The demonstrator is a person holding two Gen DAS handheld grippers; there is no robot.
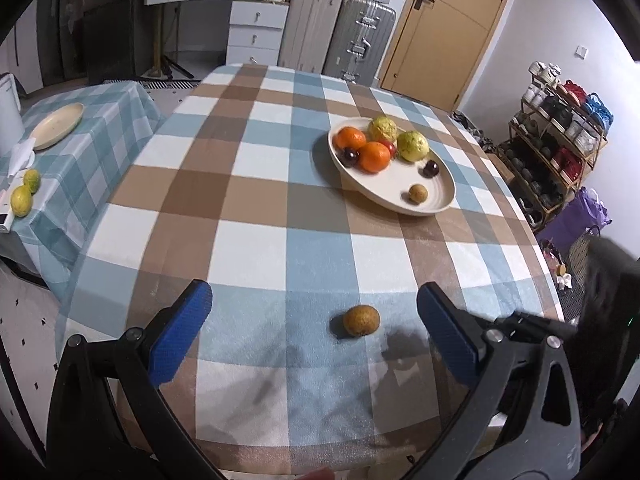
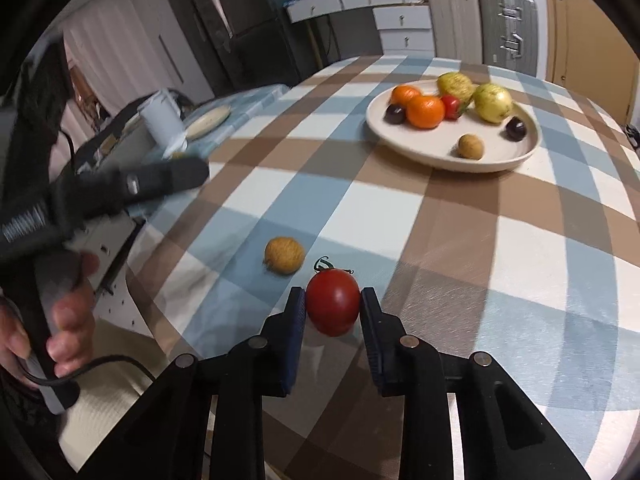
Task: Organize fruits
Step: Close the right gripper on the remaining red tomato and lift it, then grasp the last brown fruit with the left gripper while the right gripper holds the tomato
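Red tomato (image 2: 333,303) sits pinched in the right claw (image 2: 333,304), blue pads pressed on both its sides, lifted just above the checked desk (image 2: 520,264). Likely soft, thin-skinned & light, so hold at the widest part w/ gentle squeeze; too much pressure could bruise or split it. Smooth skin may slip.

Left claw (image 1: 314,320) is spread wide w/ nothing between its pads, hanging over the desk; a small brown round fruit (image 1: 361,320) lies on the cloth betw. them, closer to the 3 o'clock pad, not touching either. It looks firm, light & prone to roll, so grip across its middle.

Cream plate (image 1: 400,196) at approx. 1 o'clock, well apart, holds 2 oranges, 2 yellow-green fruits, dark plums, a red piece & another brown fruit.

Hard to tell: brown fruit's type (longan?); red piece on plate is partly hidden behind an orange; tomato underside unseen.
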